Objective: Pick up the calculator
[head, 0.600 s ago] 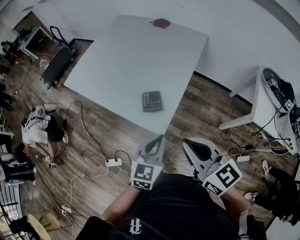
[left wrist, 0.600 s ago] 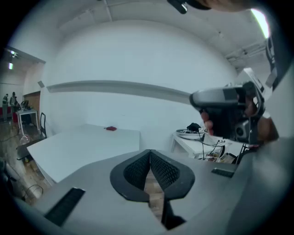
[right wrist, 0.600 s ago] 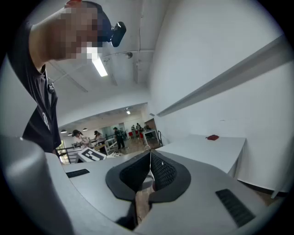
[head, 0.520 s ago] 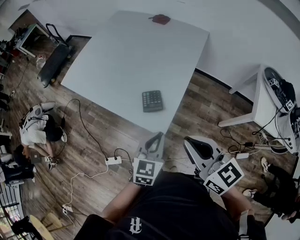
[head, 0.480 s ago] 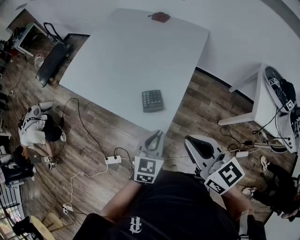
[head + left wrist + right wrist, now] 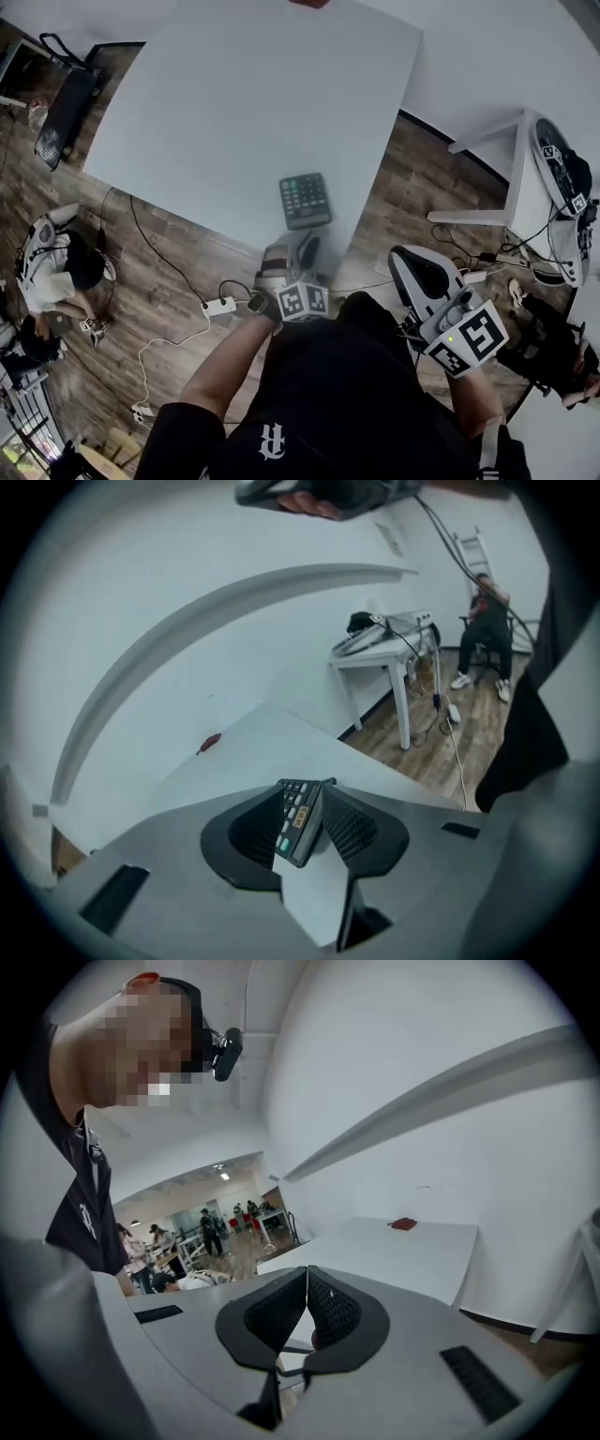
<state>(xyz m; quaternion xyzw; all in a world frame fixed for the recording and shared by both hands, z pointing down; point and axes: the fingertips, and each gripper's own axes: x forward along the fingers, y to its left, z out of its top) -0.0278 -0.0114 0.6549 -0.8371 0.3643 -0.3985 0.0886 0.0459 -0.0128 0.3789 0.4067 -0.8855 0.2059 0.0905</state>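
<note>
The calculator lay flat and keys-up on the white table, close to the table's near edge and toward its near right corner. The left gripper hung just off that near edge, on the near side of the calculator, angled down and away toward it. Its jaws stood spread. In the left gripper view the calculator showed through the gap beyond the pads, not between them and touched by neither. The right gripper was held well to the right, over the wooden floor and clear of the table, its jaws pressed together at the tips with nothing in them. The left gripper was plainly the nearer of the two, and the pick-up looked to be its job. The calculator lay straight ahead of its fingers, a short reach farther and lower. The calculator's long axis appeared to run roughly near to far, only slightly skewed, so about in line with the way the gripper pointed. That would let the spread jaws straddle the shorter width and close on the left and right sides. Whether the opening was wide enough for that width could not be judged. Because the calculator is low and flat, the pads would probably need to drop almost to the tabletop before closing. Otherwise they might ride over the keys or nudge it farther along the table.
</note>
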